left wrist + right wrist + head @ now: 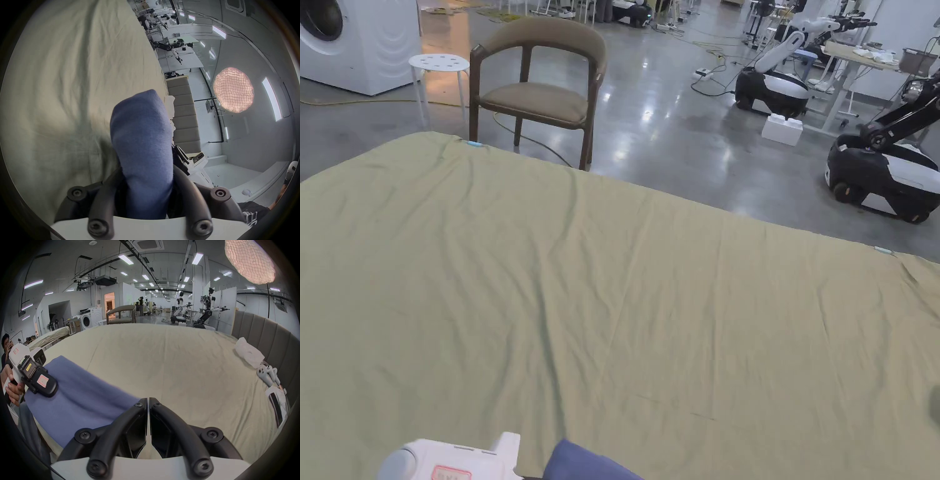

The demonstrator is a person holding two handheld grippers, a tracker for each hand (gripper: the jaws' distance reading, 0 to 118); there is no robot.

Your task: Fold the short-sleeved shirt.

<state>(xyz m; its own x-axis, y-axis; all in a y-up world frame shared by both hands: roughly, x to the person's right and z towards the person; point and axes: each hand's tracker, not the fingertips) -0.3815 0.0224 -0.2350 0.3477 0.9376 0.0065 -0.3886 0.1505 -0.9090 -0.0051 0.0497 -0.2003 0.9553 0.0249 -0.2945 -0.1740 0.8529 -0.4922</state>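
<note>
At the near edge of the olive-green bed sheet (pixel 625 300), the blue short-sleeved shirt (pixel 81 391) is held up between the two grippers, just above the sheet's near side. From the right gripper view, the left gripper (pixel 40 382), gripped by a hand (pixel 11 386), sits on the shirt's far corner, and the cloth runs from there toward the right gripper (pixel 148 404). Seen by its own camera, the left gripper (pixel 146 186) has a thick bunch of the blue shirt (pixel 141 146) rising from between its jaws, which press on it from both sides, so it is clenched on the fabric. The right gripper's jaws are drawn together with only a thin slit between them; the shirt's edge disappears behind the left jaw, and I cannot tell whether any cloth is actually pinched there. From the head view, the white body of the left gripper (pixel 450 462) and a bit of blue fabric (pixel 581 465) peek in at the sheet's near edge. Beyond the sheet's far edge stand a brown chair (pixel 540 87), a white stool (pixel 439 65) and a washing machine (pixel 359 40) on the grey floor. Toward the sheet's right side lie a white plastic bag (pixel 248 352) and pale controllers (pixel 267 373) beside a padded headboard (pixel 266 335).
</note>
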